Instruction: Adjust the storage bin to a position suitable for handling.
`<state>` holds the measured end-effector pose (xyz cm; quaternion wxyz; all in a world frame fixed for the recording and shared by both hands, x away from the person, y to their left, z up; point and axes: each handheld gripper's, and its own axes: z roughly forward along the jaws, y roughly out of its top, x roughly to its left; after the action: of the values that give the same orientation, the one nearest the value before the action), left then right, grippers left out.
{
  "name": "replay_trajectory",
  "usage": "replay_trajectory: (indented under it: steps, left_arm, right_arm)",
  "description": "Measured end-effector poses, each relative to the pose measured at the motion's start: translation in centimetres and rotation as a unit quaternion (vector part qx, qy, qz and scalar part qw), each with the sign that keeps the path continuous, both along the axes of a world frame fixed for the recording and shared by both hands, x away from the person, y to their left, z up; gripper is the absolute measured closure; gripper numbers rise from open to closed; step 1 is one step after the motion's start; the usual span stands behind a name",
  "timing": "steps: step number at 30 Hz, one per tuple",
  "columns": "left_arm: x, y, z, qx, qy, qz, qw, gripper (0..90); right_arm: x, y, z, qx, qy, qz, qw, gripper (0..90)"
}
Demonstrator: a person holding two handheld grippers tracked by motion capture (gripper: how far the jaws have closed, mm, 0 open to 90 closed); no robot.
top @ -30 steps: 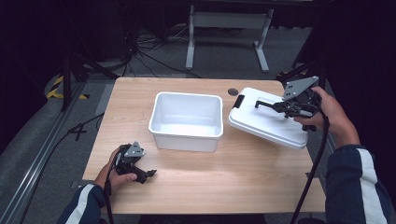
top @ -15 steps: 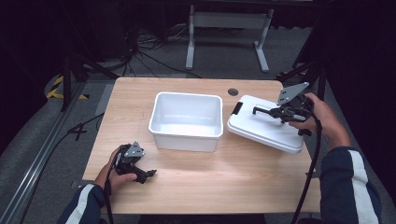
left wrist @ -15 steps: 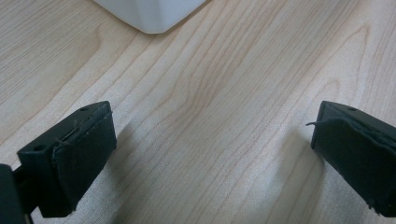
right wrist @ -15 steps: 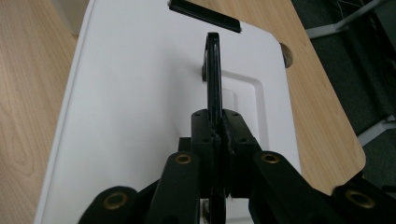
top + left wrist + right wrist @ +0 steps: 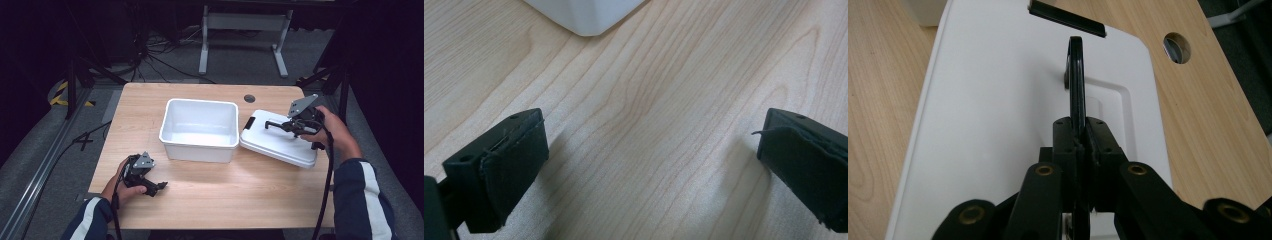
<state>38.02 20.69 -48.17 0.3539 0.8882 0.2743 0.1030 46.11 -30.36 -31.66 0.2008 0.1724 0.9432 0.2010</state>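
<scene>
A: Comparing with the frame a second back: the white lid (image 5: 280, 142) has come down. It hung tilted above the right side of the wooden table (image 5: 235, 200); now it lies on the tabletop, just right of the white tub (image 5: 200, 130), with its near right corner reaching the table's right edge.

B: Right gripper (image 5: 290, 125) state?

A: Clamped on the lid's black handle (image 5: 1076, 75). In the right gripper view the jaws are pressed together with the thin handle bar standing on edge between them. The hand sits lower than it did and closer to the table.

B: Left side?

A: No change. The left gripper (image 5: 150, 184) rests on the table near the front left corner, jaws spread wide with bare wood between them. A corner of the tub shows at the top of the left gripper view (image 5: 584, 15).

B: Lid orientation?

A: Roughly flat, top face up. In the high view its long axis runs diagonally, from the far-left end beside the tub to the near-right end at the table edge. The black latch tab (image 5: 249, 123) sits on the end that points toward the tub; the handle runs along the same long axis, toward the cable hole (image 5: 249, 98) side.

B: Tub?

A: Same place, open side up, nothing visible inside.
</scene>
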Motion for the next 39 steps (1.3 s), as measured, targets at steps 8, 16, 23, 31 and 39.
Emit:
replay_trajectory:
  steps: [8,16,23,31,39]
  left_arm:
    - [0.0,0.0,0.0,-0.001,-0.001,0.0,1.0,0.5]
    - [0.0,0.0,0.0,0.0,-0.002,0.0,1.0,0.5]
    - [0.1,0.0,0.0,-0.001,0.0,-0.001,1.0,0.2]
    - [0.1,0.0,0.0,-0.001,-0.003,-0.003,1.0,0.2]
    - [0.1,0.0,0.0,0.0,-0.004,0.001,1.0,0.2]
  right_arm:
    - [0.8,0.6,-1.5,-0.004,0.012,0.0,0.9999,84.8]
    - [1.6,0.7,-3.1,-0.003,0.027,-0.003,0.9996,84.7]
    - [1.9,0.7,-4.1,-0.002,0.034,-0.003,0.9994,84.6]
    - [2.4,0.4,-5.1,-0.024,0.048,-0.016,0.9984,83.7]
    - [1.7,-0.3,-4.4,0.027,0.032,-0.017,0.999,80.3]
